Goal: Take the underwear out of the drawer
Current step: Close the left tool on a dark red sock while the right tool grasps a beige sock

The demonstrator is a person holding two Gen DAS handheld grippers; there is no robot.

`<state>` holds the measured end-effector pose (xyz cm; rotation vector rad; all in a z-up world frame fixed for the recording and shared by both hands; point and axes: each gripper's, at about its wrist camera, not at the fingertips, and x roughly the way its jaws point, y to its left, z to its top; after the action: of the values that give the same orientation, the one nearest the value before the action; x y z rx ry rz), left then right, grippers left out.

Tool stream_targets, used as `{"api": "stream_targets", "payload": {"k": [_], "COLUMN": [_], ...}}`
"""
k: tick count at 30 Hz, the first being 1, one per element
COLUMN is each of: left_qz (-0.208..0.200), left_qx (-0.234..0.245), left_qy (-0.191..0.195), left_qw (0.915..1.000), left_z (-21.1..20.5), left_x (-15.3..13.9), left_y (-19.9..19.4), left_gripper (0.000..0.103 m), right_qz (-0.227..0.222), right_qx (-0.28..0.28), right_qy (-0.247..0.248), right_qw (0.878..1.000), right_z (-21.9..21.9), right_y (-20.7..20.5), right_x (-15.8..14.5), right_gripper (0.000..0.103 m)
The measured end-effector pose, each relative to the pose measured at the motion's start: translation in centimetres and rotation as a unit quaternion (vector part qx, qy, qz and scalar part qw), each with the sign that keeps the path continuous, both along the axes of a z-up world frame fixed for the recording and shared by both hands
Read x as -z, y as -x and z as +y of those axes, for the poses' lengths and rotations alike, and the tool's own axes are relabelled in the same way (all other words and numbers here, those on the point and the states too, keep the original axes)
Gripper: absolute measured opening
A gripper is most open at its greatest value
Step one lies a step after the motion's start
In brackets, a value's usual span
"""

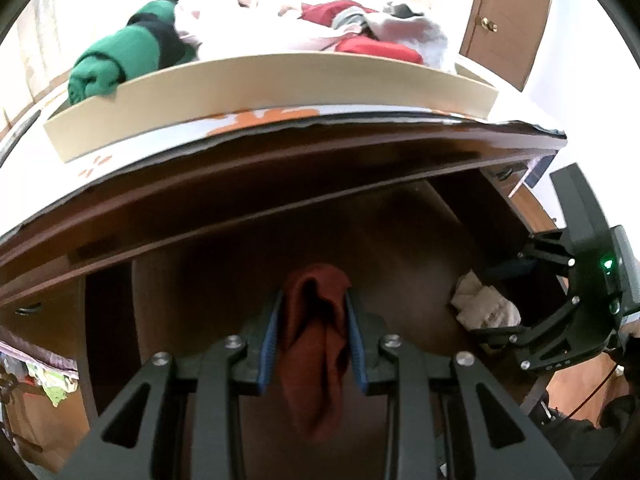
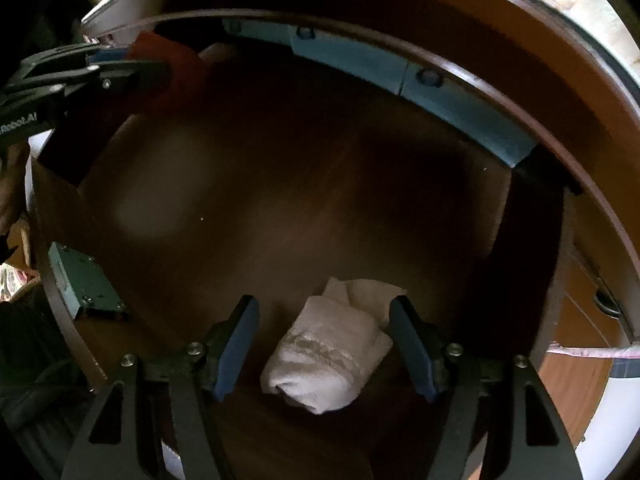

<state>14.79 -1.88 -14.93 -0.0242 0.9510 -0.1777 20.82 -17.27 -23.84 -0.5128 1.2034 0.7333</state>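
Observation:
My left gripper (image 1: 314, 312) is shut on dark red underwear (image 1: 316, 344), which hangs between its blue pads above the dark wooden drawer floor (image 1: 400, 232). It also shows in the right wrist view (image 2: 132, 62) with the red underwear (image 2: 176, 68) at the upper left. My right gripper (image 2: 324, 328) is open, with its blue pads either side of folded white underwear (image 2: 328, 356) lying on the drawer floor (image 2: 300, 184). In the left wrist view the right gripper (image 1: 496, 300) is at the right around the white underwear (image 1: 484, 304).
A beige tray (image 1: 260, 88) on the dresser top holds green (image 1: 120, 60), red (image 1: 376, 46) and white clothes. A wooden door (image 1: 508, 20) is at the back right. Blue drawer rails (image 2: 380, 68) line the drawer's far wall.

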Motion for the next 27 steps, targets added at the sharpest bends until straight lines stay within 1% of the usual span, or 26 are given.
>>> {"api": "stream_targets", "payload": {"k": [3,7,11,13,14,16,18,21,27], "left_qz": [-0.004,-0.008,-0.009,-0.014,-0.016,-0.015,-0.015,-0.014,-0.017], "left_qx": [-0.003,-0.006,-0.010,-0.013,-0.015,-0.019,-0.021,-0.020,-0.016], "left_qy": [0.006,0.017,0.030,0.038,0.041,0.050,0.060,0.066,0.063], "left_qw": [1.0000,0.9998,0.9995,0.9991,0.9989,0.9985,0.9979,0.9975,0.9977], "left_z": [0.2,1.0,1.1,1.3,1.5,1.9,2.2,2.2,1.9], "left_x": [0.0,-0.2,0.1,0.0,-0.1,0.0,0.0,0.1,0.1], "left_y": [0.1,0.4,0.5,0.6,0.7,0.6,0.7,0.7,0.9], "left_gripper": [0.029,0.029,0.029,0.029,0.029,0.029,0.029,0.029,0.029], "right_qz": [0.013,0.025,0.029,0.033,0.032,0.021,0.009,-0.003,-0.024], "right_qx": [-0.007,-0.011,-0.015,-0.022,-0.026,-0.032,-0.036,-0.036,-0.037], "right_qy": [0.014,0.025,0.032,0.033,0.032,0.027,0.019,0.000,-0.034], "right_qw": [1.000,0.999,0.999,0.999,0.999,0.999,0.999,0.999,0.998], "right_z": [0.6,0.9,1.3,1.6,1.7,1.5,1.7,1.6,2.3], "right_y": [-0.2,-0.4,-0.6,-0.8,-0.8,-0.8,-0.6,-0.4,-0.8], "right_x": [0.8,1.4,1.7,2.0,2.0,1.8,1.5,1.0,0.1], "right_gripper": [0.049,0.040,0.034,0.028,0.026,0.020,0.019,0.019,0.019]}}
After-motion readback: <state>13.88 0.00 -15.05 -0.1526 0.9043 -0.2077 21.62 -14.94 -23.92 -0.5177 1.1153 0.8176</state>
